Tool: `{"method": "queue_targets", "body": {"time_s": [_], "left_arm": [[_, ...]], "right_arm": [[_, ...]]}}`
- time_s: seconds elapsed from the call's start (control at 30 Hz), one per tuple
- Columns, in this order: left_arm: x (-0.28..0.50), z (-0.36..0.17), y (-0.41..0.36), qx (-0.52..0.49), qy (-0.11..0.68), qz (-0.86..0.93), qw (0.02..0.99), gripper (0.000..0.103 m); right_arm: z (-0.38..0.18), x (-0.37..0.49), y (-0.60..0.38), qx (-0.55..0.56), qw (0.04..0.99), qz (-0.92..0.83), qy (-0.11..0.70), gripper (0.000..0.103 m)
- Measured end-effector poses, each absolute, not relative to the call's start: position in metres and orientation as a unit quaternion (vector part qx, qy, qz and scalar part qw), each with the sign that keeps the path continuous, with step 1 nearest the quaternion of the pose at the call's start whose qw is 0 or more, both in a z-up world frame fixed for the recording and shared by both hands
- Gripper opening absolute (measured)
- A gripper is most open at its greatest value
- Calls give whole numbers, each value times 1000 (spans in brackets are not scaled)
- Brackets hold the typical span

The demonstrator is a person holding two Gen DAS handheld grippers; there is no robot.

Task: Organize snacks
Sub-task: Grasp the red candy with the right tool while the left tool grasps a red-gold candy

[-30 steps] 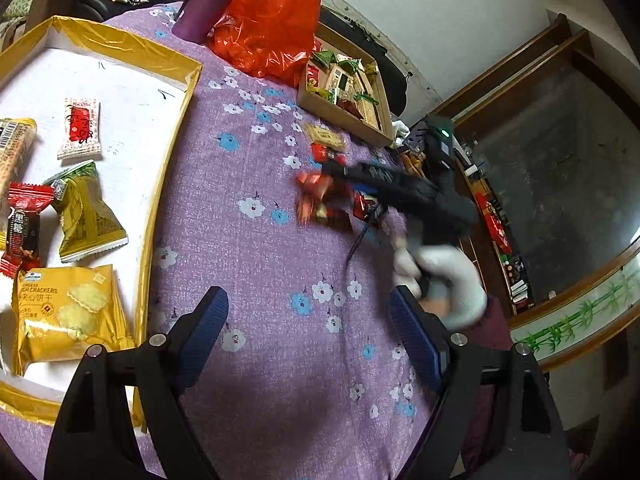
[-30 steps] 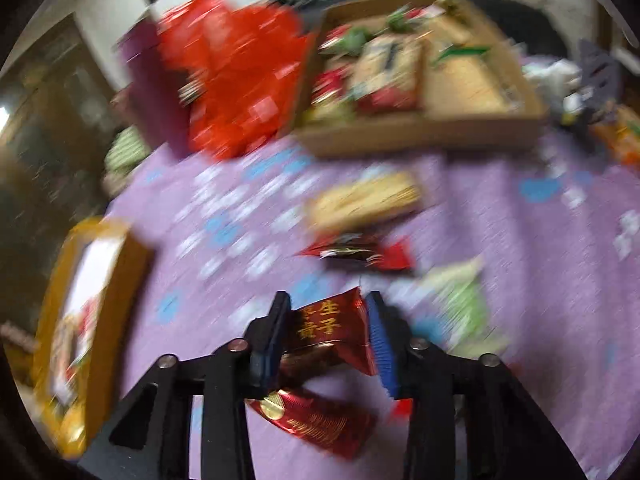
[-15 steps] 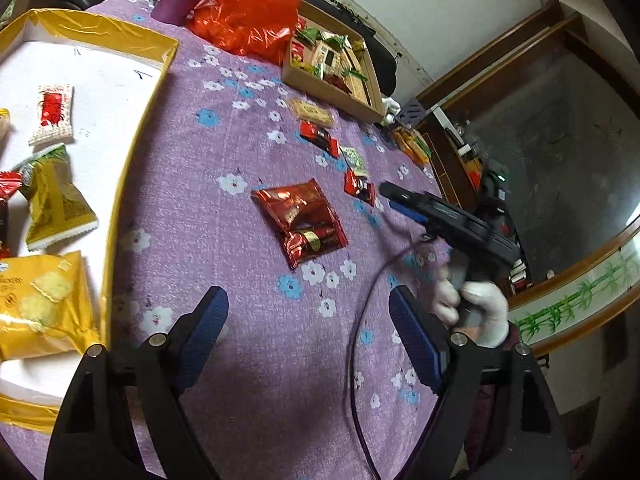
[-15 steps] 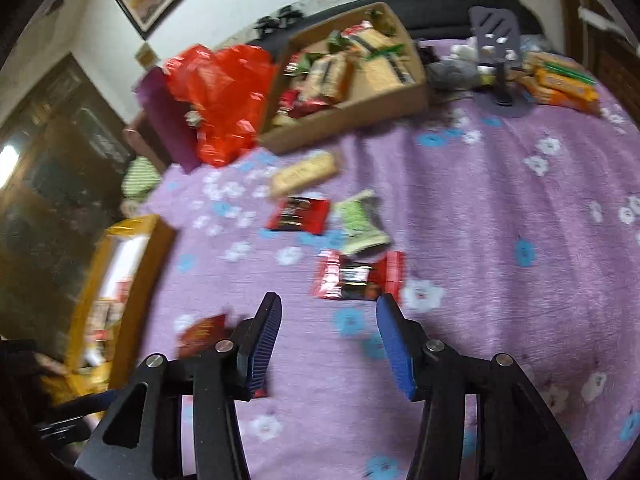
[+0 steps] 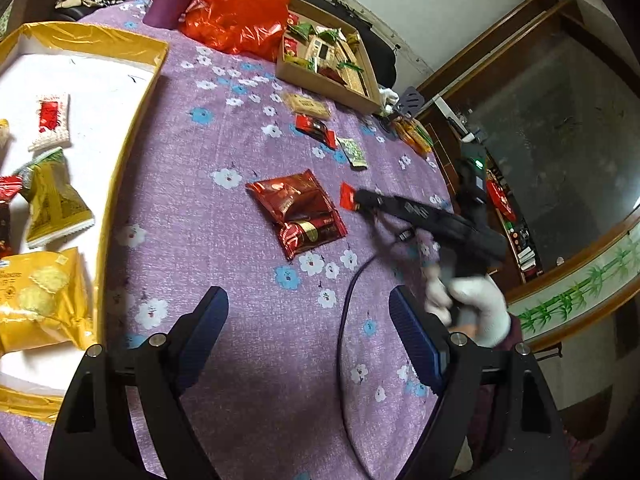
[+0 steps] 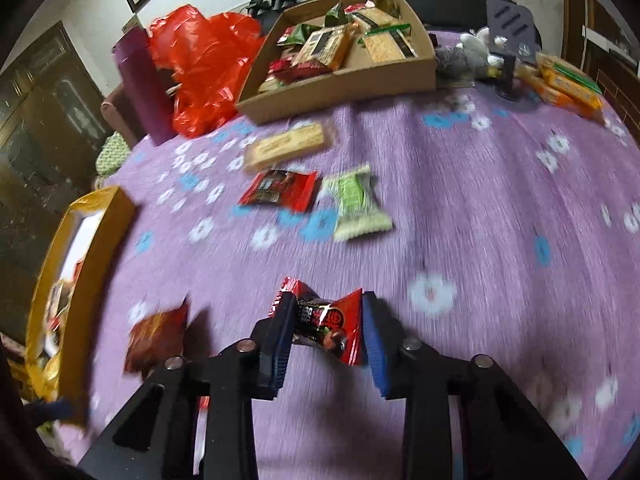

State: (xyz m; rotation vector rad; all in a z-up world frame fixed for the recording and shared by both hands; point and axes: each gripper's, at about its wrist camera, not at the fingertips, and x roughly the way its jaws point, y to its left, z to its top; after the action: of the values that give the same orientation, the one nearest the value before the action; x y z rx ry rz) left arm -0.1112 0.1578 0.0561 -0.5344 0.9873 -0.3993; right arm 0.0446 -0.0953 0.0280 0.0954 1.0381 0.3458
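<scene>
My right gripper (image 6: 326,326) is shut on a small red candy packet (image 6: 328,322), held above the purple flowered cloth; it also shows in the left wrist view (image 5: 360,202), the packet (image 5: 347,196) at its tip. My left gripper (image 5: 308,328) is open and empty over the cloth. A dark red foil snack bag (image 5: 298,212) lies ahead of it, beside the gold-rimmed white tray (image 5: 132,120) holding several snacks. A red packet (image 6: 280,190), a green packet (image 6: 356,208) and a beige cracker bar (image 6: 288,146) lie loose on the cloth.
A cardboard box (image 6: 344,80) full of snacks stands at the back, with a red plastic bag (image 6: 204,64) and a purple bottle (image 6: 142,80) to its left. Orange packets (image 6: 568,88) and a black stand (image 6: 510,28) sit at the far right edge.
The right gripper dropped the dark red foil bag on the cloth, opened, moved right and has closed on the small red candy packet, lifting it. The left gripper stayed open.
</scene>
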Motion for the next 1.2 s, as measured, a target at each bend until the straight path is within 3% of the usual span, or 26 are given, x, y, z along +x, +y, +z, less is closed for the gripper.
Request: {"method": "queue_targets", "body": {"time_s": [0.17, 0.23, 0.33, 0.57, 0.6, 0.67, 0.7, 1.0, 1.2], "left_arm": [[-110, 53, 149, -246, 470, -198, 824, 83], [-111, 53, 147, -243, 470, -198, 825, 83], [-110, 56, 147, -236, 469, -191, 830, 83], [-106, 70, 155, -174, 454, -143, 862, 83], [-104, 70, 154, -163, 455, -140, 864, 83], [-95, 68, 151, -144, 462, -142, 864, 83], [-90, 66, 148, -134, 466, -143, 863, 83], [-28, 52, 98, 12, 471, -186, 862, 83], [4, 31, 87, 48, 495, -206, 843, 83]], "right_arm": [[31, 12, -105, 52, 819, 215, 530, 39], [34, 2, -108, 39, 833, 213, 509, 59], [37, -10, -101, -1, 852, 225, 473, 68], [26, -15, -77, -44, 855, 249, 452, 66], [26, -17, -76, -53, 857, 248, 448, 61], [26, -25, -72, -84, 862, 240, 439, 38], [25, -27, -72, -86, 862, 241, 438, 35], [23, -27, -86, -42, 868, 248, 428, 32], [22, -22, -95, -9, 865, 256, 431, 32]]}}
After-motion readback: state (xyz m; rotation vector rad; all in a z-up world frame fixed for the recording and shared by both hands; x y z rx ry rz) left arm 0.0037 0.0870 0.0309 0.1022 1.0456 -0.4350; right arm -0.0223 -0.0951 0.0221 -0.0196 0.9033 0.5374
